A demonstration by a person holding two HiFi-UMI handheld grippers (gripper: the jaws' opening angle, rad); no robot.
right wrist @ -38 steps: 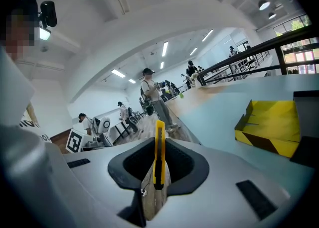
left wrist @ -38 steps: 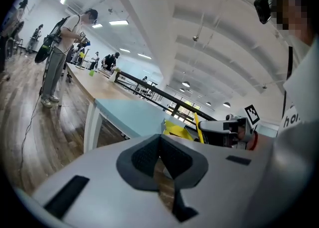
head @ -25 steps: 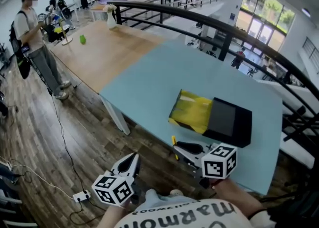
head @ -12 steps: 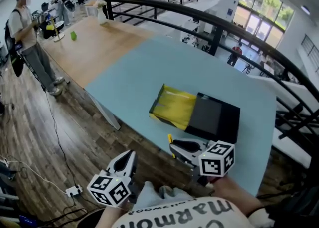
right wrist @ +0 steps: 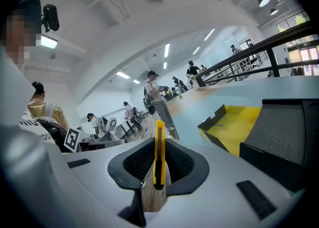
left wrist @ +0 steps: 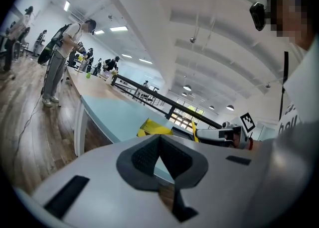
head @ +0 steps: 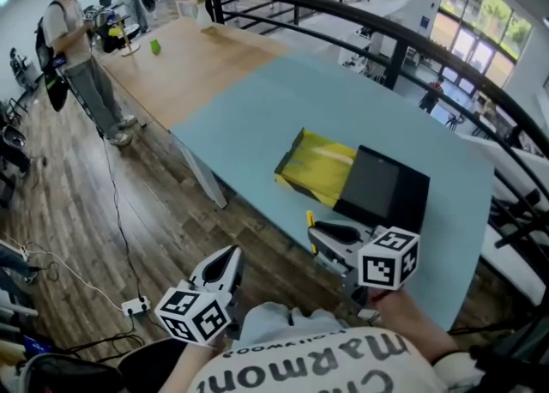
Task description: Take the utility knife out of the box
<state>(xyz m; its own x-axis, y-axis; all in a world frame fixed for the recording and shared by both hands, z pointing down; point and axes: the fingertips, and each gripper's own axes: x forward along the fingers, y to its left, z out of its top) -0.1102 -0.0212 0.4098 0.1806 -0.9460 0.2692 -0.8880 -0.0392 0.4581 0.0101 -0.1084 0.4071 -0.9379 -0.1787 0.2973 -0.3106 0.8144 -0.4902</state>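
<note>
The right gripper [head: 322, 235] clamped the yellow utility knife [right wrist: 159, 152] upright between its fingers, the open box [head: 377, 190] lying just ahead on the blue worktop [head: 249, 117], while the fingers of the left gripper [head: 230, 256] stood closed together.

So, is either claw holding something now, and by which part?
The right claw grips the yellow utility knife by its flat sides near one end; the left claw holds nothing.

Mezzanine hall: railing [head: 403, 39], long tables [head: 257, 117]
</note>
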